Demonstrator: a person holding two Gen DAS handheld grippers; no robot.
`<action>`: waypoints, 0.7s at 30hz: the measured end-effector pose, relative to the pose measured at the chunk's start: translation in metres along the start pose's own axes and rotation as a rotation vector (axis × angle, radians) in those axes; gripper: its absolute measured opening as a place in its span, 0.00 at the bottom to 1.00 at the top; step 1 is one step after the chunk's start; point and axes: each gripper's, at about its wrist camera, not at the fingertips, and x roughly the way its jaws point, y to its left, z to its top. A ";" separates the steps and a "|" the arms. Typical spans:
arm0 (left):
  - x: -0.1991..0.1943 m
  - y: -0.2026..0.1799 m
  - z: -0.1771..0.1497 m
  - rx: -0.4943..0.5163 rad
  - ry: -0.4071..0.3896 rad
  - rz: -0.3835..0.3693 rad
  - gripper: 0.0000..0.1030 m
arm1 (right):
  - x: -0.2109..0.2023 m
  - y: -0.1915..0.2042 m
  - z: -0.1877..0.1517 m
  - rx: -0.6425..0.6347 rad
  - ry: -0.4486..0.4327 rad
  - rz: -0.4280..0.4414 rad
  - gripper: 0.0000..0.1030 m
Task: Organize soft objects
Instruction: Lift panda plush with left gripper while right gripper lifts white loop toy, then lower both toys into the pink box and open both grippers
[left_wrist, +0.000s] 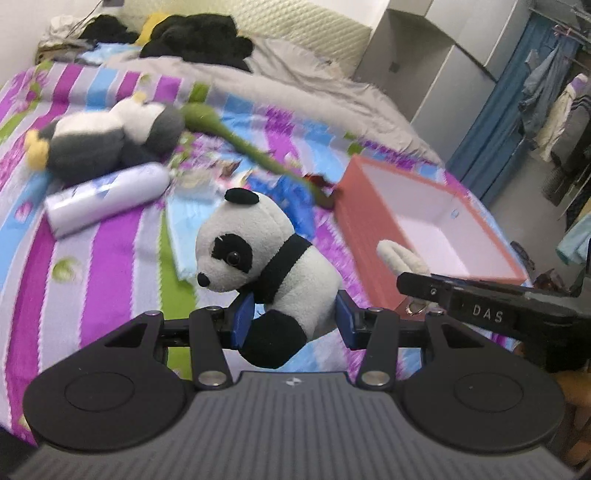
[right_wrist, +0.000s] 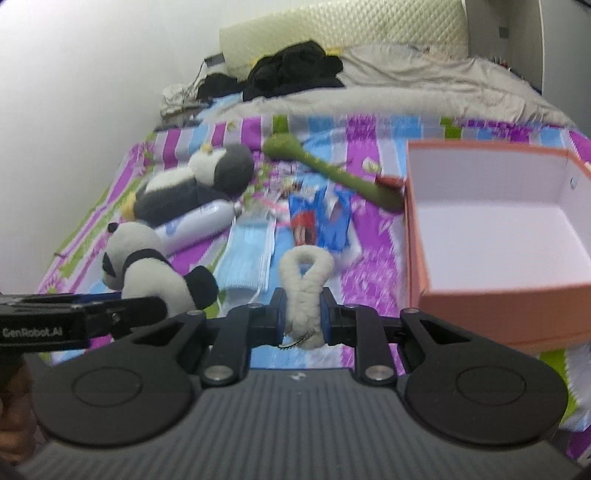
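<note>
Gripping panda (left_wrist: 266, 254) – left claw (left_wrist: 291, 317) | right claw (right_wrist: 301, 314) pinching fleece loop (right_wrist: 306, 273) | striped bedspread (left_wrist: 118, 251)

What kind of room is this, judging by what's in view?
Most likely a bedroom. The toys lie on a bed with a striped floral sheet and a rumpled grey duvet, a padded headboard stands behind, and clothes hanging fill an open wardrobe at the side.

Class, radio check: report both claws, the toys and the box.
Left claw shut on panda. Right claw shut on cream plush loop. Pink box open, empty, nothing blocking it.
</note>
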 end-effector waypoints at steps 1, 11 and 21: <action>0.001 -0.006 0.007 0.011 -0.006 -0.002 0.52 | -0.003 -0.003 0.005 0.002 -0.010 -0.001 0.22; 0.026 -0.074 0.069 0.087 -0.050 -0.066 0.52 | -0.025 -0.046 0.058 0.021 -0.098 -0.038 0.22; 0.109 -0.147 0.118 0.137 -0.017 -0.138 0.52 | -0.019 -0.130 0.091 0.087 -0.126 -0.161 0.22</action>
